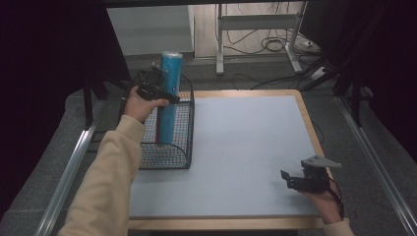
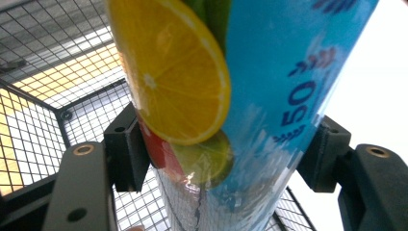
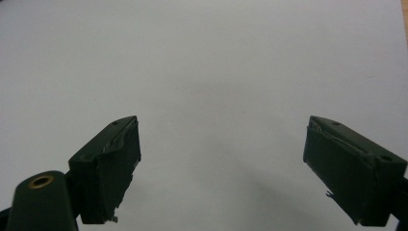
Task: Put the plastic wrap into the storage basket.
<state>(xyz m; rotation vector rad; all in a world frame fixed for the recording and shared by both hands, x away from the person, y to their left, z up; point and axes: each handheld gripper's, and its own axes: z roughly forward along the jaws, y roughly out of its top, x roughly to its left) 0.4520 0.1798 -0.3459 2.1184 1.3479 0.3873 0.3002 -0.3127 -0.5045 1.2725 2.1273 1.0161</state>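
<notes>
A tall blue tube [image 1: 169,96] printed with citrus slices stands upright in a black wire basket [image 1: 167,153] at the table's left. My left gripper [image 1: 164,91] is shut on the blue tube [image 2: 250,96] about halfway up, its pads [image 2: 126,147] pressed on both sides. Through the mesh [image 2: 38,106] behind the tube I see the basket's walls. My right gripper [image 1: 295,181] rests low near the table's front right edge, held by a hand. Its jaws stand wide apart over bare white surface, gripper [image 3: 221,168] holding nothing.
The white table top [image 1: 246,147] has a wooden rim. Beyond it stand a metal desk frame [image 1: 255,29] and loose cables [image 1: 275,44] on the floor. Metal rails [image 1: 69,172] run along both sides of the table.
</notes>
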